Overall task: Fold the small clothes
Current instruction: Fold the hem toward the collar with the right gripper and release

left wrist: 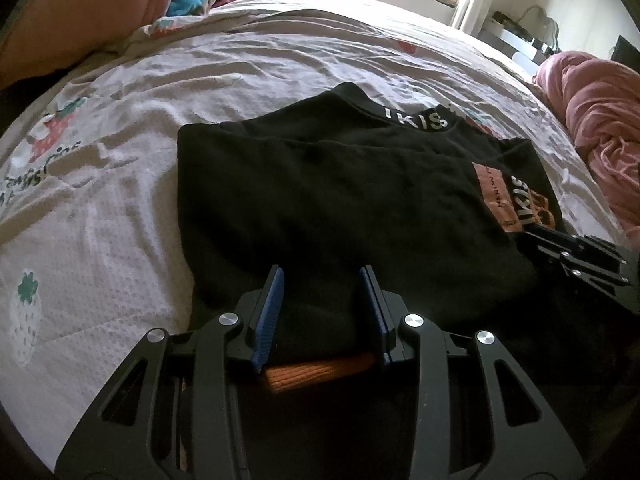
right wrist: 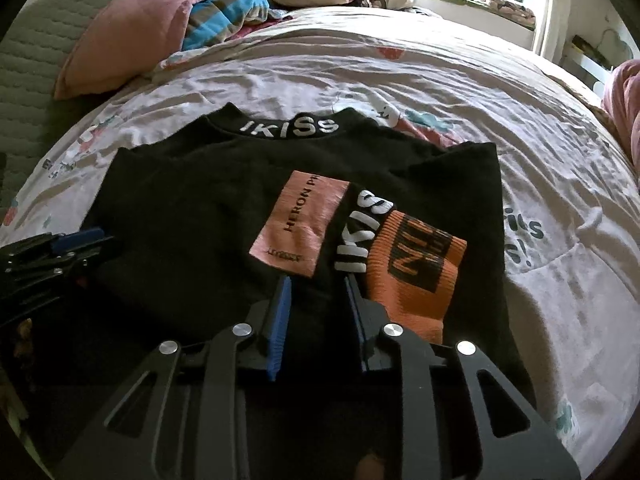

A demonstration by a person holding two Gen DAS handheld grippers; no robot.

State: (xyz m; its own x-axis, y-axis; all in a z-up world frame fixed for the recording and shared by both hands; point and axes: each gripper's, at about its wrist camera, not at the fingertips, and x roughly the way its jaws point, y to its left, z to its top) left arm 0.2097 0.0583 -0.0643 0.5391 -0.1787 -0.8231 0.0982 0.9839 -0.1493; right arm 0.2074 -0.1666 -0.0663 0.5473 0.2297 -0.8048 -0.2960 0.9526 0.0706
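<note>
With the black sweatshirt lying sleeves-in on the bed, I have both the left tongs and the right tongs parted around its near hem, gripping nothing yet, so I'd close both evenly before lifting toward the collar.

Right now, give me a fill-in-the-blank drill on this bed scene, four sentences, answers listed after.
1. The sweater lying on the bedsheet is ____ in colour.
2. The white letters on its collar spell ____.
3. The ribbed cuff beside the pink patch is ____.
4. The left gripper and right gripper both have ____ finger pads.

Missing words: black; IKISS; orange; blue
</note>
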